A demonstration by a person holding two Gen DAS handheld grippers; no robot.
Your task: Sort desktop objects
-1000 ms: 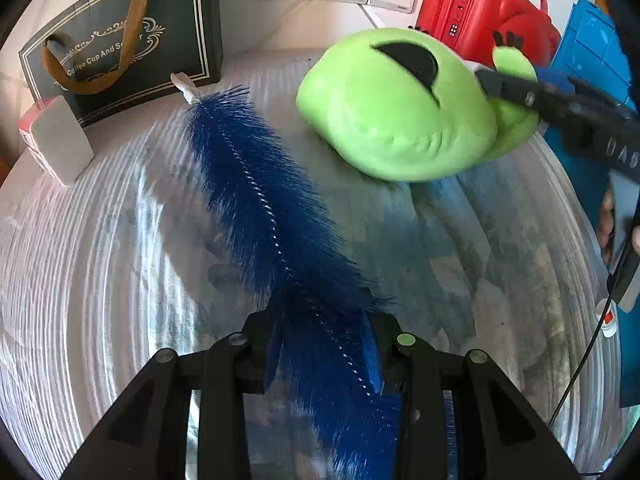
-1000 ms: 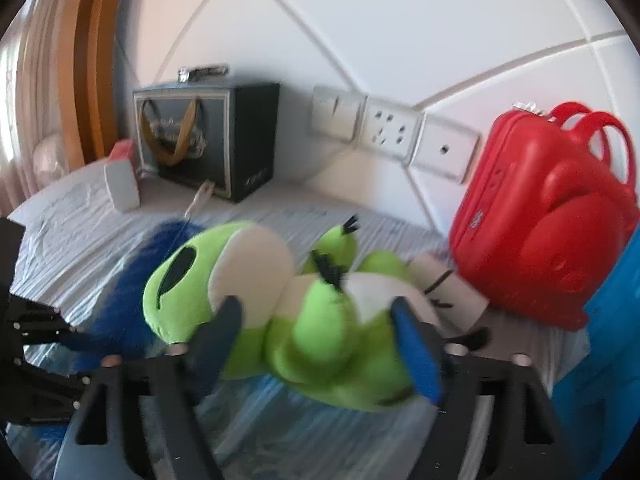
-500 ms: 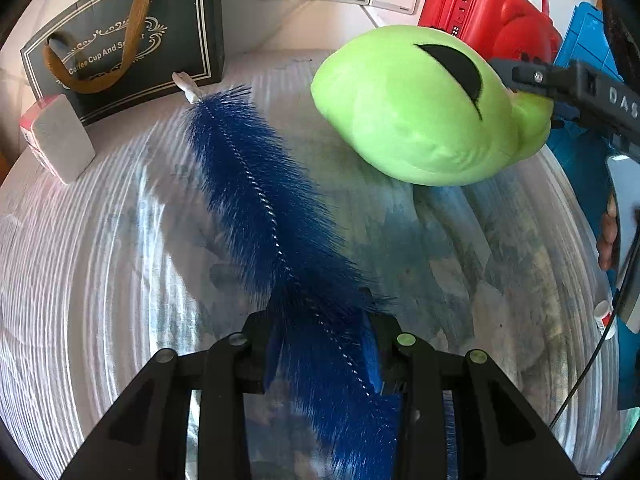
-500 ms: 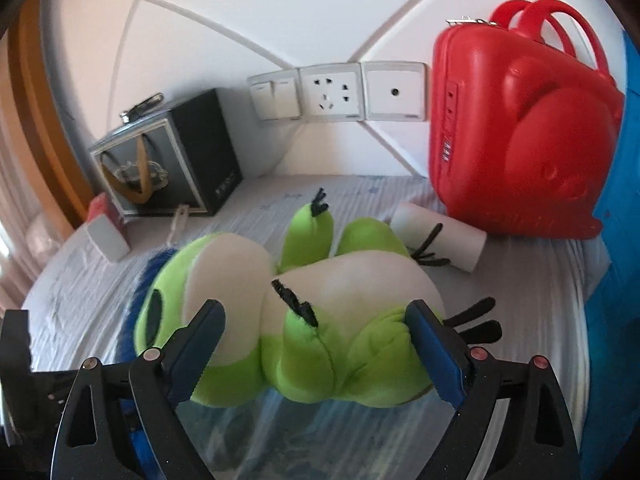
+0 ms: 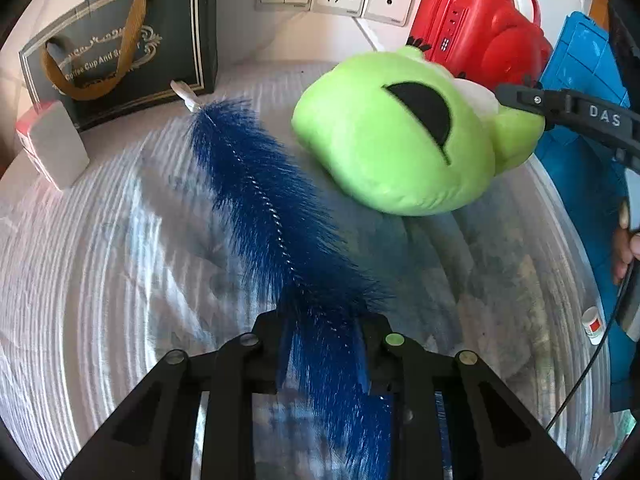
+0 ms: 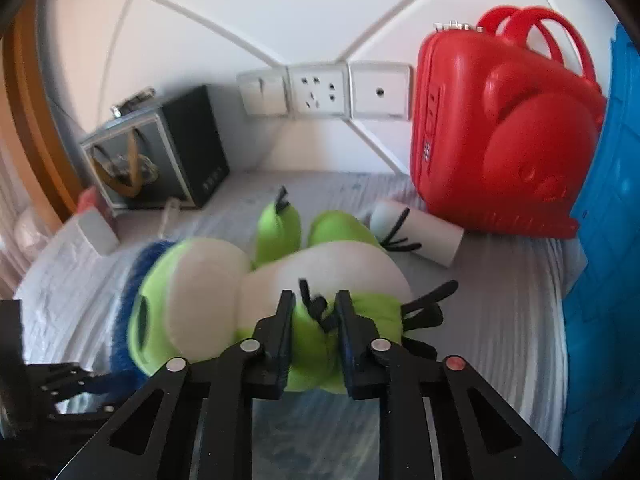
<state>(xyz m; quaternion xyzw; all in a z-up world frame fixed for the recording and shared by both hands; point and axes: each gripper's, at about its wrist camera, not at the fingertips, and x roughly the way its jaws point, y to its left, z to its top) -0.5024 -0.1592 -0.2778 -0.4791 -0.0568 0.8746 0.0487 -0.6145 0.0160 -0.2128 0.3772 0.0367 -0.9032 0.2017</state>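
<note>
Left tool point(image 5: 322, 354): jaws have just been closing and now clamp the lower bristles of the blue bottle brush point(image 5: 276, 216), which lies lengthwise on the cloth-covered desk point(image 5: 100, 264), its white tip near the black gift bag point(image 5: 120, 44) at the wall. Right tool point(image 6: 314, 316): jaws have just been closing and now pinch a green limb of the green alien plush point(image 6: 208, 300), which lies on the desk just beside the brush. Behind the plush: a white roll point(image 6: 424, 236), then a red bear-shaped case point(image 6: 500, 136) against the wall. A blue crate point(image 5: 588, 72) stands at the right edge. A small white box point(image 5: 54, 148) sits beside the bag.
</note>
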